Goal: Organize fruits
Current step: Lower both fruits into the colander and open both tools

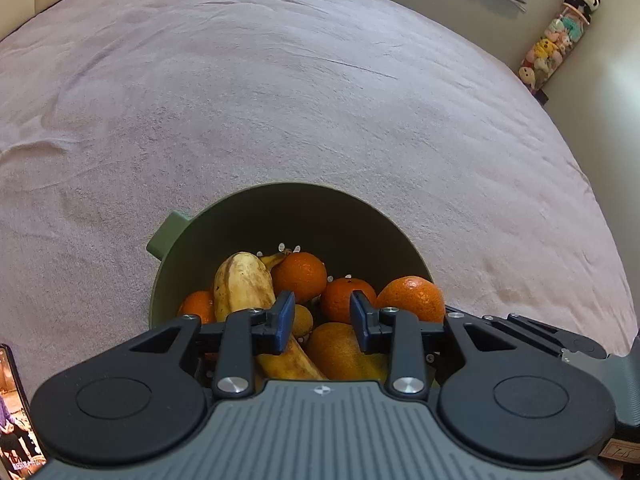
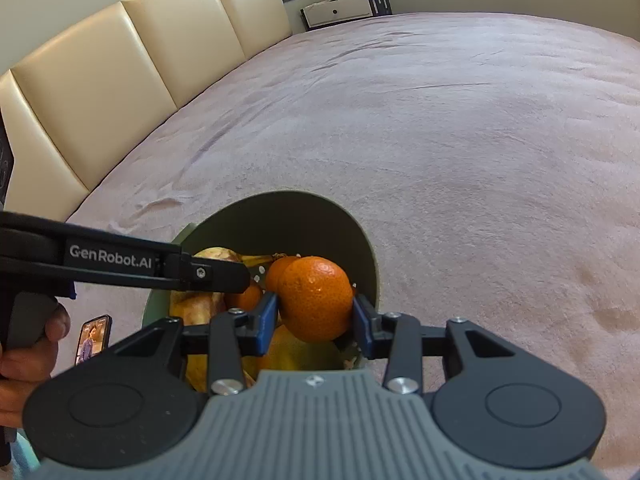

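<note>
Orange (image 2: 316,298) between right claw (image 2: 316,320) pads

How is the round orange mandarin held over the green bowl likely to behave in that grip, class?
The round orange mandarin, clamped between the right hand-held gripper pads, probably yields slightly, since its peel looks soft and dimpled. Being round, it would likely roll if released onto the pink bedspread. Its glossy skin might slip.
</note>
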`<state>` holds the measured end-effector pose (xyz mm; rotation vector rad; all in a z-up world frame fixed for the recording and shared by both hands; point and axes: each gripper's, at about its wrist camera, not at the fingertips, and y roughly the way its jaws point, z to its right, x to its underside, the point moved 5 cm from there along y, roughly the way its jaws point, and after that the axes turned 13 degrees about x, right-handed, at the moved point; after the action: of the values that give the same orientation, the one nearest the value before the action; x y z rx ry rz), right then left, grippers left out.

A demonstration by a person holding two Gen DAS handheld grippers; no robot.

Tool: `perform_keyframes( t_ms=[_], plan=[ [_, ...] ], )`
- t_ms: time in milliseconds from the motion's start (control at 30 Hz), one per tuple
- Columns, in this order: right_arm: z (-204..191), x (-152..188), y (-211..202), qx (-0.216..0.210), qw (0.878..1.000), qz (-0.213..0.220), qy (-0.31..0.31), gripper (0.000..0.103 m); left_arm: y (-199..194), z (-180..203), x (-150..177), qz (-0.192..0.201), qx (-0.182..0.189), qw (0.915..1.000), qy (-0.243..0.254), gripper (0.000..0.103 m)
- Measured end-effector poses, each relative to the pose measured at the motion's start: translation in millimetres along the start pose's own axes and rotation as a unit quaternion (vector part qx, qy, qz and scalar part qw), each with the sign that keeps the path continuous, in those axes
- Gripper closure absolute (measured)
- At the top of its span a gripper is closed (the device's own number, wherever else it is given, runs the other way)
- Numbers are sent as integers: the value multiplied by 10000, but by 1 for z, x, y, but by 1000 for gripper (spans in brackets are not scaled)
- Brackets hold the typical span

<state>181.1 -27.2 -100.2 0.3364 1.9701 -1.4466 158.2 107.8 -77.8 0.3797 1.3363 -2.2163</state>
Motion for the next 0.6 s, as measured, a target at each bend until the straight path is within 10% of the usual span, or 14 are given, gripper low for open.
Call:
perform_keyframes(
  t_ms=[600],
  plan=[
    [-41,-14,24,303,9895,-45,-1411,65,-33,-28,-11,720,-296,9936,-816,61]
  ],
)
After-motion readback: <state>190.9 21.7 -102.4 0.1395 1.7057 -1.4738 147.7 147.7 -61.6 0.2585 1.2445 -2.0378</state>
